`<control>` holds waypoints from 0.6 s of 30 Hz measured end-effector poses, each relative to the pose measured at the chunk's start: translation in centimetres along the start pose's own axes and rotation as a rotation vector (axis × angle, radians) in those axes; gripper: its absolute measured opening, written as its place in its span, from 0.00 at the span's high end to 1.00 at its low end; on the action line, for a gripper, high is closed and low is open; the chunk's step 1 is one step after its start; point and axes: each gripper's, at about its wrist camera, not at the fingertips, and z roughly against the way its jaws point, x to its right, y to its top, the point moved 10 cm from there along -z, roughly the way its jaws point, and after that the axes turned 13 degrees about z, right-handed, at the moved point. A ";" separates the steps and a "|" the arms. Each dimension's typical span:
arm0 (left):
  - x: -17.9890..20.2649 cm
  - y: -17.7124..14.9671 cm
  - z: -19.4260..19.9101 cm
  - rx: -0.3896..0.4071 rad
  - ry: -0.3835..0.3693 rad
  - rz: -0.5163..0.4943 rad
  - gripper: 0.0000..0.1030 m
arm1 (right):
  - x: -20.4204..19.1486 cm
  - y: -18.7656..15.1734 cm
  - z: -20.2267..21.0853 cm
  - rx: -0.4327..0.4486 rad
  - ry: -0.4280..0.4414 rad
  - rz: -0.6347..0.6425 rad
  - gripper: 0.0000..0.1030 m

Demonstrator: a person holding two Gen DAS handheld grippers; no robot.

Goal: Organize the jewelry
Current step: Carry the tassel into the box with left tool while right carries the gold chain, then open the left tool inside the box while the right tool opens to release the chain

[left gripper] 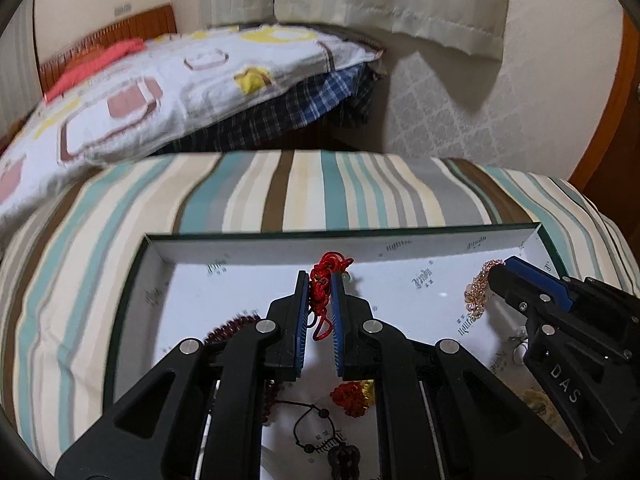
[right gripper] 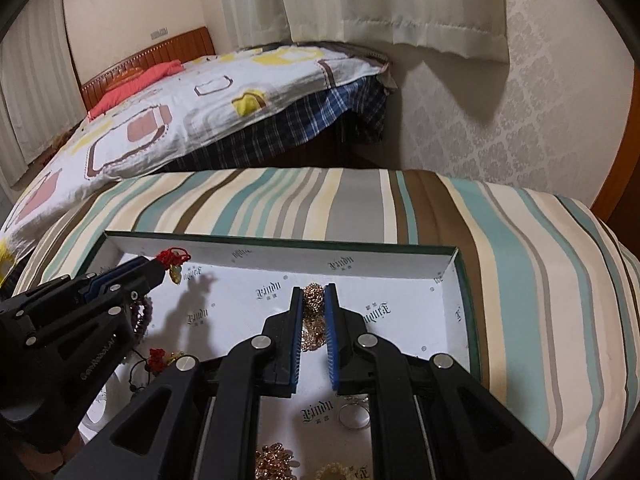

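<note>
We see a wide, flat box [left gripper: 276,242] with a white floor and dark green rim, sitting on a striped cloth [left gripper: 280,196].

Our left gripper [left gripper: 320,280] pinches a red cord charm [left gripper: 326,276]. The red knot pokes out past the tips at 12 o'clock, and a red loop hangs down between the blue pads [left gripper: 337,320]. In the right wrist view this gripper [right gripper: 162,268] sits at 9 o'clock, with a small gold bit dangling under the knot [right gripper: 175,257].

Our right gripper [right gripper: 313,292] pinches a gold chain [right gripper: 313,296], which bunches between the tips and trails down toward 6 o'clock. In the left wrist view this gripper [left gripper: 498,270] comes in from 3 o'clock with the gold chain [left gripper: 478,292] hanging at its tip.

More jewelry lies on the box floor: dark red beads [left gripper: 232,326] at 8 o'clock of the left gripper, a red and gold knot [left gripper: 354,398] and a black cord charm [left gripper: 320,436] toward 6 o'clock. A silver ring [right gripper: 354,416] lies near 5 o'clock in the right wrist view.

Behind the box is a bed [right gripper: 192,92] with a patterned blanket.
</note>
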 end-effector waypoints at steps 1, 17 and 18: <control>0.0 -0.1 -0.3 -0.017 -0.003 0.004 0.89 | 0.0 0.0 -0.1 -0.005 0.003 0.001 0.89; -0.9 0.0 0.2 0.003 0.036 0.025 0.34 | 0.7 0.1 0.7 0.015 -0.045 -0.011 0.37; -1.0 0.0 0.2 0.003 0.035 0.028 0.34 | 0.8 0.1 0.8 0.019 -0.054 -0.009 0.34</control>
